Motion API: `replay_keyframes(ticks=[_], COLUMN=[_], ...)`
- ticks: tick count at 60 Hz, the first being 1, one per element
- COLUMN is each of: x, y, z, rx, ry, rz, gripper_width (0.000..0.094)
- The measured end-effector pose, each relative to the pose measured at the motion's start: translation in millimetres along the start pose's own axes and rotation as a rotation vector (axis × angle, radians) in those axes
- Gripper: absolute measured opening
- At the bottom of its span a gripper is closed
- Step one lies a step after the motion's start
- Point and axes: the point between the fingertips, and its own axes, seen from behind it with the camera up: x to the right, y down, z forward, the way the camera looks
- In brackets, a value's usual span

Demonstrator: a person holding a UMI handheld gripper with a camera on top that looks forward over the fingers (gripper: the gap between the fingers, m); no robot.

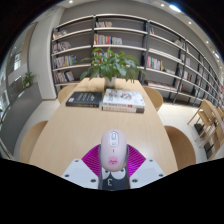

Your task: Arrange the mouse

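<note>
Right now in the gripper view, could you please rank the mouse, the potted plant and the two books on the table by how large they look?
1. Potted plant.
2. Two books, together.
3. Mouse, between the gripper fingers.

The mouse is nearest the camera, so its true size is unsure.

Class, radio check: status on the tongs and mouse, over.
Tongs shut on mouse, above the table. Books and plant beyond; path clear.

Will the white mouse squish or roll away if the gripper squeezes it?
Probably not squish: the mouse looks like a hard plastic shell. Its smooth, rounded sides might slip a little against the gripper pads hugging it. It seems unlikely to roll, since it looks low and flat-bottomed on the table.
</note>
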Motion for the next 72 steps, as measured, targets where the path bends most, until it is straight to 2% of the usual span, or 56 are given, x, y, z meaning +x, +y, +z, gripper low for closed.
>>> replay_keyframes(ticks=[8,14,21,23,33,37,40,49,62,72], x=[-1,-5,-9,-9,-8,0,4,-2,-47,-81], y=[78,114,145,144,142,143,134,79,4,-4], z=[31,43,53,55,52,47,41,-2,-92,-144], rx=[-0.132,-0.19,-0.214,-0.188,-0.187,-0.212,-0.207,-0.139,0.016,0.055], ry=[-0.021,-0.026,-0.035,-0.036,-0.034,0.007,0.03,0.056,0.037,0.019], rz=[0.019,0.029,0.034,0.033,0.029,0.026,-0.014,-0.044,0.002,0.034], gripper_width=[0.0305,0.0323,0.0353,0.0383,0.0509,0.0662,0.071,0.0717,0.0717,0.0715])
